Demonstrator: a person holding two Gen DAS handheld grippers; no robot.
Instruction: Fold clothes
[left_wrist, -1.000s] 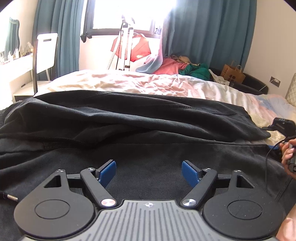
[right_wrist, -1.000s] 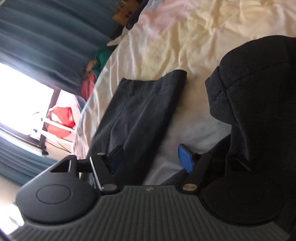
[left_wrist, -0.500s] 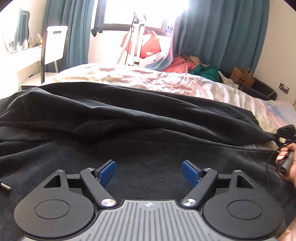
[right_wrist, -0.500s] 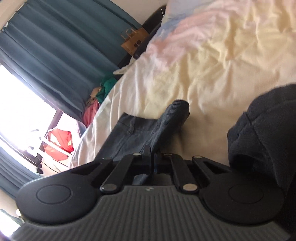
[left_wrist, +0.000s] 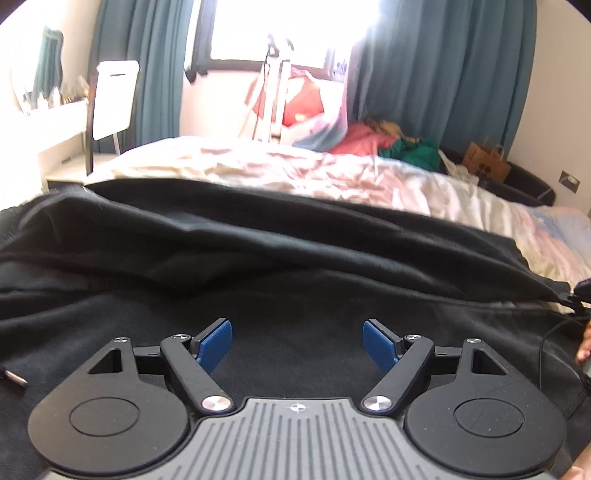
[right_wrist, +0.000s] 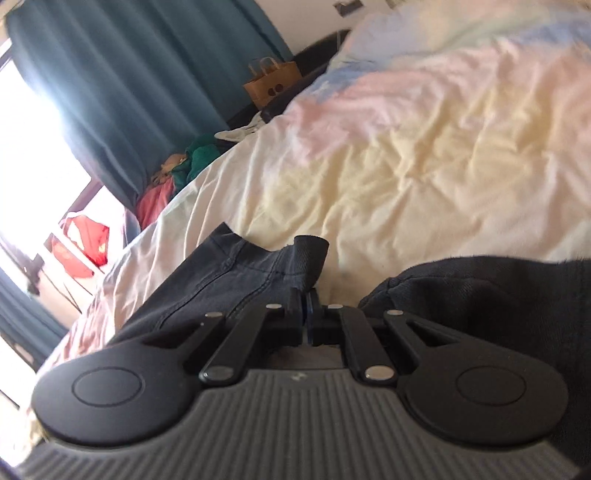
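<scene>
Right wrist view, right tongs (right_wrist: 306, 320) clamped on black garment's (right_wrist: 236, 280) hem, bare bedsheet (right_wrist: 424, 177) beyond, left tongs (left_wrist: 297, 345) spread wide, empty.

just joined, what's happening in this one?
A person is folding a dark garment spread across a bed, with a handheld gripper in each hand. The right gripper is shut on the garment's cuff end, which stands bunched up off the sheet. The left gripper hangs open over the dark cloth, gripping nothing. No finished fold shows yet.
</scene>
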